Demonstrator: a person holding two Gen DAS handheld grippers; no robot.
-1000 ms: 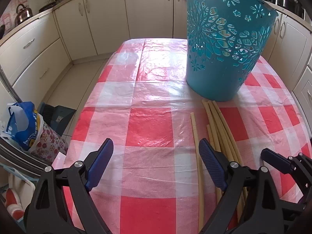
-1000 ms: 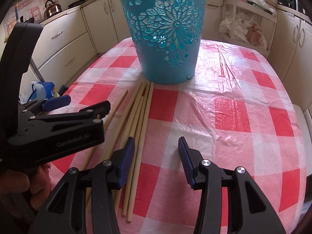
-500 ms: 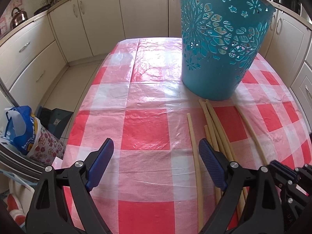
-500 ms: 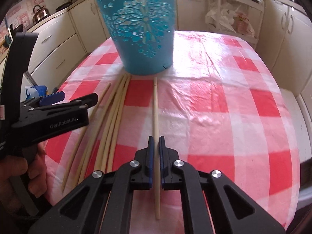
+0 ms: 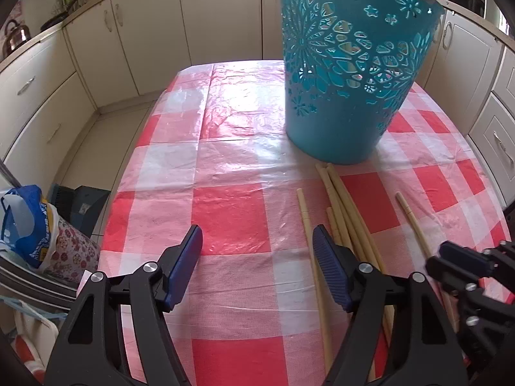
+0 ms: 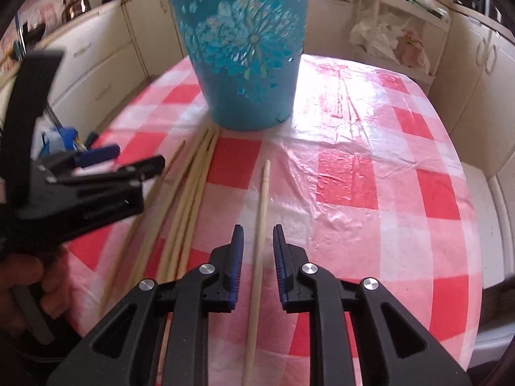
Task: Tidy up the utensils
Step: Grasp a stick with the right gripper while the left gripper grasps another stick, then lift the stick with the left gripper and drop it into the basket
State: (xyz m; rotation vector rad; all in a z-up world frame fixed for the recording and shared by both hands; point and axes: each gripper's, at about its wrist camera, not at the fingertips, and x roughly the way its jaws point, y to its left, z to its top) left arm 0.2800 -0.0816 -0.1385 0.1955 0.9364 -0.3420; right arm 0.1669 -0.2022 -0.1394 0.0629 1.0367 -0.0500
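- The right gripper [image 6: 257,251] has its blue pads a little apart, with one lone stick [image 6: 261,212] lying between them; the pads do not press on it, and the jaws have just been opening from a full clamp
- The left gripper [image 5: 257,263] stands with its pads wide apart over bare cloth, nothing between them; its jaws have just been closing somewhat
- In the right wrist view the left gripper shows at the left edge, held by a hand [image 6: 22,286] low in the corner
- The lone stick lies flat on the red-and-white checked tablecloth [image 6: 370,193], set apart to the right of the others, its far end pointing toward the basket
- A bundle of sticks [image 5: 341,212] lies close together just beside the left gripper's right pad, the far ends almost at the basket's foot; one more stick [image 5: 305,222] lies a little to the left of them
- The teal cut-out basket [image 5: 347,74] stands upright on the cloth beyond the sticks
- Cream kitchen cabinets [image 5: 80,64] run round the table, and a kettle [image 5: 13,35] sits on the counter at far left
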